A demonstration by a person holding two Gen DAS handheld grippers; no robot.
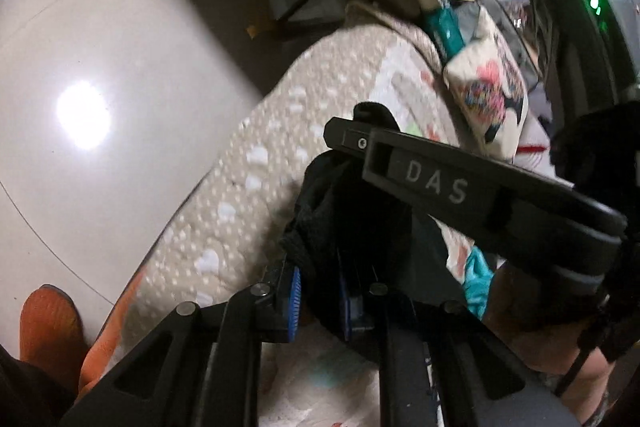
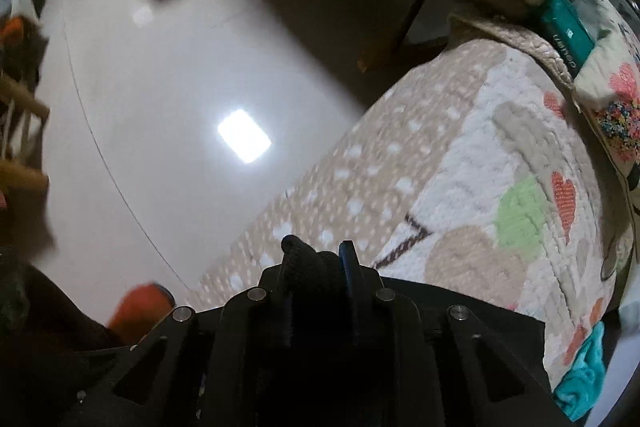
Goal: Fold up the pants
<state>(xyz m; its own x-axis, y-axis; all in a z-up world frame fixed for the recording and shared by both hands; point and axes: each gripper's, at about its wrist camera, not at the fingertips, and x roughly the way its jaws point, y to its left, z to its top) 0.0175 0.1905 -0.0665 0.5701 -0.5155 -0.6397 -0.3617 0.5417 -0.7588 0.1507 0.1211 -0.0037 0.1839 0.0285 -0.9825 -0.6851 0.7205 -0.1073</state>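
Both grippers are clenched on the black pants [image 1: 344, 211], held up over the quilted bedspread [image 2: 460, 163]. The left gripper [image 1: 320, 303] pinches a bunched fold between its blue pads, with the right gripper [image 2: 316, 267] crossing just above it and nipping a rolled edge. Glossy floor [image 2: 160, 107] lies beside the bed.

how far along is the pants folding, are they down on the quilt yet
Not yet. Done: both grippers have a hold. The left gripper is shut on the black pants, and the right gripper pinches a bunched edge of them. In hand: the pants are held up over the patterned quilt, not lying on it. Left: no finished fold shows, so laying them flat and folding appears still to come.
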